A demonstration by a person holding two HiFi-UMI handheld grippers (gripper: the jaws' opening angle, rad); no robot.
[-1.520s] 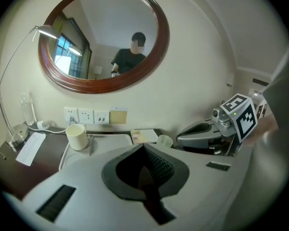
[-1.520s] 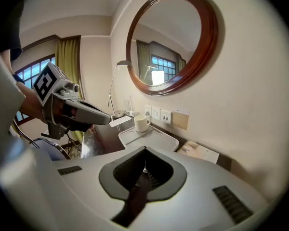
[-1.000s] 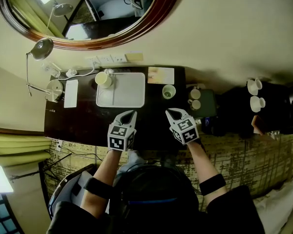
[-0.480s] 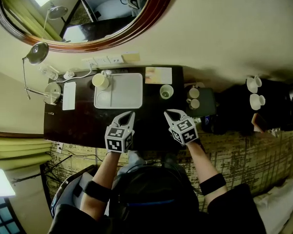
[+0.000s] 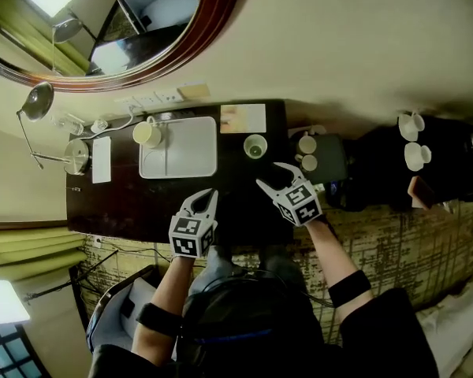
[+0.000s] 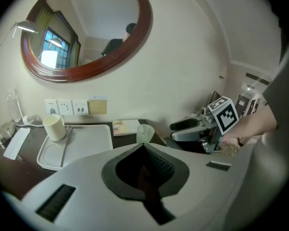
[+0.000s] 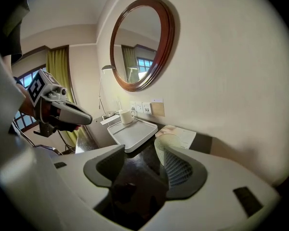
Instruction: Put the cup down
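An oval, wood-framed mirror (image 5: 118, 22) is noted on the far wall. A dark worktop (image 5: 118, 203) is set against that wall, and a white tray (image 5: 181, 152) is laid on its far side. The left gripper (image 5: 210, 195) is held over the near edge, with its fingers closed together on nothing. The right gripper (image 5: 268, 174) is held to its right. Its fingers have just been opening and are now moderately apart, with nothing between them. The cup (image 5: 255, 146) is found upright on the worktop, just right of the tray, beyond the right gripper and apart from it. A mug (image 5: 147, 133) is seen in the tray's far left corner.

Right tongs (image 7: 141, 152) just opened, nothing between them — cup (image 7: 164, 143) just beyond, tray (image 7: 135, 135) farther.
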